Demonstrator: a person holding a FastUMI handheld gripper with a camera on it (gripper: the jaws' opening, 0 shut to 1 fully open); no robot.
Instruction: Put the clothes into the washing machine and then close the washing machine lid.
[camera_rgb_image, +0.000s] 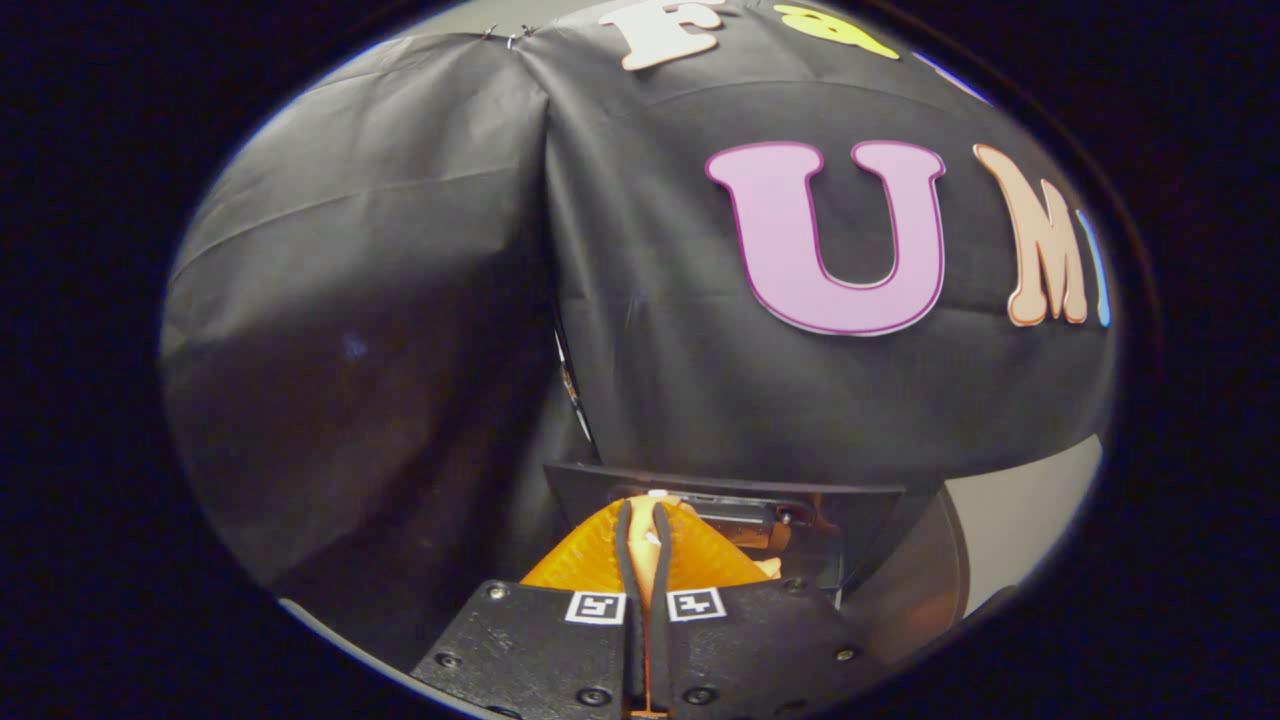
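My gripper (643, 522) is shut on an orange ribbed garment (705, 560), with a thin fold of it pinched between the two fingers (626, 550). The cloth fans out to both sides of the fingers and hangs lifted in front of the camera. Just beyond it the washing machine's dark glossy lid (860, 510) stands raised, and an orange reflection shows in it. The drum opening is hidden behind the cloth and the gripper body.
A grey slanted part of the machine (915, 585) lies to the right of the lid, with a pale surface (1030, 515) past it. The booth's black cloth wall (400, 300) hangs close behind the lid.
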